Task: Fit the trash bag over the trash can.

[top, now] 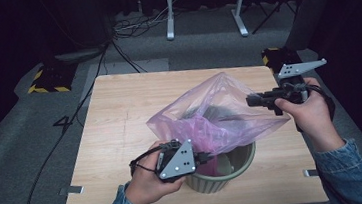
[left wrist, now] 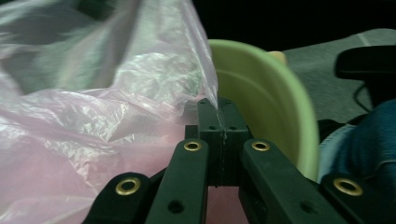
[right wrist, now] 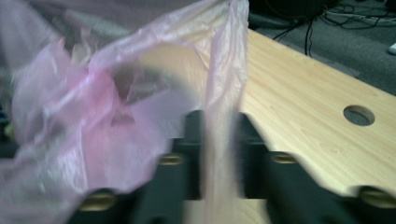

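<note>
Left hand low at near edge of the surface, left gripper jaws closed on the near-left edge of the pink plastic bag beside the green bin. Right hand raised at right, right gripper jaws apparently clamped on the bag's right edge; view blurred. Bag spreads above the bin.

A bag is hanging over a bin, which is sitting on the table at its near edge. The left gripper is touching the bag's near side; the right gripper is at its right.
</note>
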Demonstrator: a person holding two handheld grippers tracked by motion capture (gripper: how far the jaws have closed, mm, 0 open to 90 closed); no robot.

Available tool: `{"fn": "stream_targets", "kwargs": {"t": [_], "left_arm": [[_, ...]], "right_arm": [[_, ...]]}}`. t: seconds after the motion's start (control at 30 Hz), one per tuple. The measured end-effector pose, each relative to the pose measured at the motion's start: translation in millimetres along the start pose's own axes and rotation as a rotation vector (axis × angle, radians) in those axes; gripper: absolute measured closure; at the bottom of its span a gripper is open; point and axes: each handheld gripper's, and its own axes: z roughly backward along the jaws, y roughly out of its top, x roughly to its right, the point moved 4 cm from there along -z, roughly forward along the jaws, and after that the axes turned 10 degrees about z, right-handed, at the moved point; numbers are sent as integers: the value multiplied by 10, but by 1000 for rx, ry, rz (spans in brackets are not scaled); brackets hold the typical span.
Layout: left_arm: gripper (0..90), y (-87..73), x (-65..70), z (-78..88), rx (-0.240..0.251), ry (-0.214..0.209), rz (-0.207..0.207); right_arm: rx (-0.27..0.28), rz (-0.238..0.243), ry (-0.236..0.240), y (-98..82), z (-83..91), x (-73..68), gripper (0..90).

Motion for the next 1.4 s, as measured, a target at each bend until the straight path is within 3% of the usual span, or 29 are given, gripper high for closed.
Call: {"fn": "stream_targets", "kwargs": {"t": [0.13, 0.2, 0.3, 0.4, 0.5, 0.6, 0.7, 0.8, 0.87, 0.93, 0.97, 1.07, 1.13, 1.23, 1.3, 1.33, 1.4], "left_arm": [[900, -96, -115, 175, 19, 62, 52], [900, -140, -155, 231, 38, 66, 78], [900, -165, -148, 243, 35, 79, 78], [900, -183, -135, 270, 32, 96, 77], [900, -225, -154, 346, 33, 120, 91], [900, -301, -186, 452, 35, 144, 113], [900, -389, -221, 576, 40, 172, 140], [900, -458, -237, 701, 49, 195, 160], [900, -487, -227, 736, 62, 178, 172], [900, -492, -194, 709, 46, 168, 156], [900, -484, -169, 683, 42, 159, 147], [900, -448, -109, 616, 30, 128, 114], [900, -436, -90, 584, 25, 112, 103], [900, -439, -77, 540, 19, 100, 102], [900, -439, -64, 522, 19, 94, 102], [900, -438, -59, 520, 22, 92, 102], [900, -446, -60, 524, 22, 87, 101]], "right_arm": [[-25, -10, -45, -100, 48, 67, 900], [-13, -39, -41, -147, 74, 88, 900], [-16, -54, -40, -206, 71, 56, 900], [-30, -51, -94, -256, 79, 48, 783], [-23, -91, -75, -348, 106, 66, 797], [-26, -99, -99, -450, 156, 95, 808], [-15, -107, -100, -529, 189, 102, 835], [-40, -101, -81, -610, 157, 68, 891], [-59, -91, -60, -653, 115, 25, 900], [-48, -88, -36, -652, 83, -10, 886], [-33, -87, -35, -628, 85, -13, 845], [62, -114, -103, -479, 137, 49, 523], [129, -131, -140, -349, 196, 127, 405], [190, -116, -171, -118, 266, 224, 354], [221, -120, -156, 31, 274, 241, 334], [219, -117, -139, 89, 246, 235, 329], [163, -94, -108, 146, 103, 215, 288]]}}
